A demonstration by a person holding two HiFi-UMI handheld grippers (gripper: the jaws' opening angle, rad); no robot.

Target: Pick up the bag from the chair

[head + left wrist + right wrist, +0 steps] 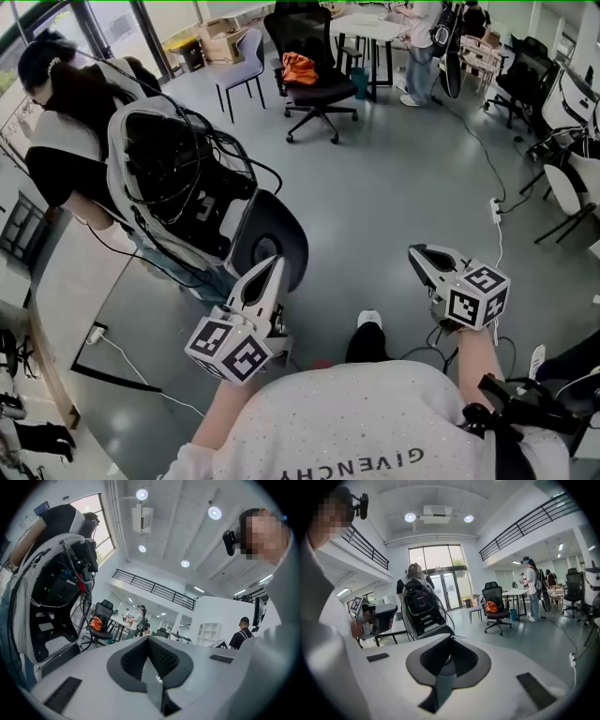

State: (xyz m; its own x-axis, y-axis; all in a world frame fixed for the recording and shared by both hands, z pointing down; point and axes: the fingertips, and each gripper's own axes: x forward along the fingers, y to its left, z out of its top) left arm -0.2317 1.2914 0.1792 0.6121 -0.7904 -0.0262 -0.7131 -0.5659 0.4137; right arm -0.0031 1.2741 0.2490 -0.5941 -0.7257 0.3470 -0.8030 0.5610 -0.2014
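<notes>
Both grippers are empty with jaws pressed together: left gripper (pixel 270 272) and right gripper (pixel 420 254) hang near our waist, well apart from the orange bag (pixel 299 67), which sits on the seat of the black office chair (pixel 326 89) across the floor (pixel 403 178). Looks soft, crumpled and light to us, so it'll probably squash and sag rather than slip. We'd pinch a bunched top fold, or a strap if it has one (too small to tell).
</notes>
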